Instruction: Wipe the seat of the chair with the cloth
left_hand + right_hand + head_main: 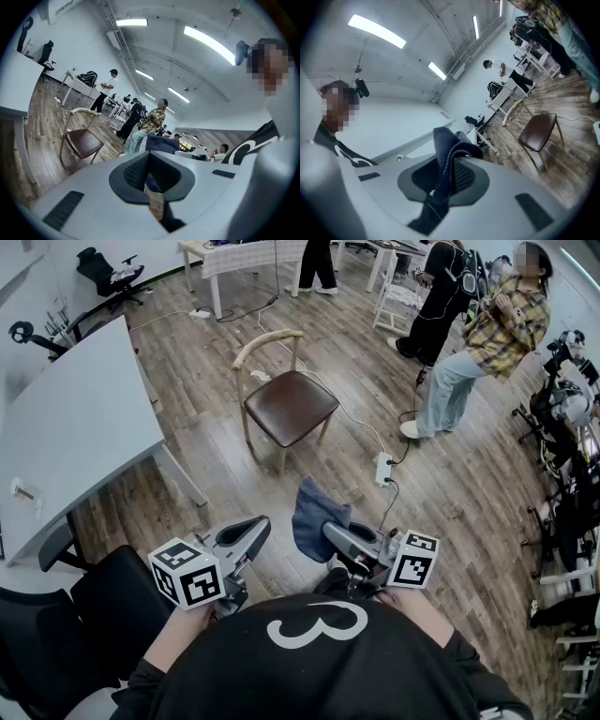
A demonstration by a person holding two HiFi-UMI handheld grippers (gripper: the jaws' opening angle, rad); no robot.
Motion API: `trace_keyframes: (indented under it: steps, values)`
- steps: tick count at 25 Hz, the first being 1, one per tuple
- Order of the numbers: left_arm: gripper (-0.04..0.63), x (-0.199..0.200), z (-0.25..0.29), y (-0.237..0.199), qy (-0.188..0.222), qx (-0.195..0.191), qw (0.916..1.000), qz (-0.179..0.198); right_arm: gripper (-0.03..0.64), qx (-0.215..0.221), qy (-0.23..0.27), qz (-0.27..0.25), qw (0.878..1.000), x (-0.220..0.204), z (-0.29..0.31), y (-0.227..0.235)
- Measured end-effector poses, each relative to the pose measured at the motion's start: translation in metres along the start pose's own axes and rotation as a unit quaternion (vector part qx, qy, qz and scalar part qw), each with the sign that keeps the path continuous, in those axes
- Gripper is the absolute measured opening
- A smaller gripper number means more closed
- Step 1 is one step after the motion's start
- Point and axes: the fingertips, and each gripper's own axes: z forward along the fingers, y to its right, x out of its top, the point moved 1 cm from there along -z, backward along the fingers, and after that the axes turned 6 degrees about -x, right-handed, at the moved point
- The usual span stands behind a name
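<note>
Bright ceiling strip lights (131, 22), fisheye-warped edges

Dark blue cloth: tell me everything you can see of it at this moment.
The dark blue cloth looks like soft, fairly thick fabric, bunched and folded. The right gripper has its jaws shut on it, and a folded bunch sticks out past the jaw tips. It is held in the air in front of the person, above the wooden plank floor, well apart from the chair with the dark brown seat. Nothing else touches it.
</note>
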Motion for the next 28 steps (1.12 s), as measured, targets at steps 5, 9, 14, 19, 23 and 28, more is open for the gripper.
trace_keyframes:
  steps: [5, 9, 14, 19, 23, 28]
  values:
    - [0.014, -0.005, 0.007, 0.003, -0.003, 0.003, 1.0, -0.003, 0.052, 0.004, 0.001, 0.007, 1.0, 0.001, -0.006, 0.005]
    - [0.014, 0.001, 0.014, 0.003, -0.005, 0.012, 0.9999, -0.008, 0.052, 0.004, 0.001, 0.018, 1.0, 0.01, -0.007, 0.013]
    - [0.014, 0.001, 0.039, -0.003, -0.01, 0.021, 0.9995, -0.021, 0.052, 0.005, 0.004, 0.042, 0.999, 0.024, -0.014, 0.037]
    - [0.014, 0.003, 0.081, -0.013, -0.02, 0.025, 0.9989, -0.034, 0.052, -0.002, 0.003, 0.054, 0.999, 0.046, -0.026, 0.072]
    - [0.014, 0.003, 0.123, -0.026, -0.03, 0.027, 0.9977, -0.055, 0.052, -0.013, 0.002, 0.063, 0.998, 0.07, -0.037, 0.109]
    - [0.014, 0.009, 0.182, -0.041, -0.041, 0.024, 0.9965, -0.069, 0.052, -0.023, 0.005, 0.071, 0.997, 0.1, -0.053, 0.153]
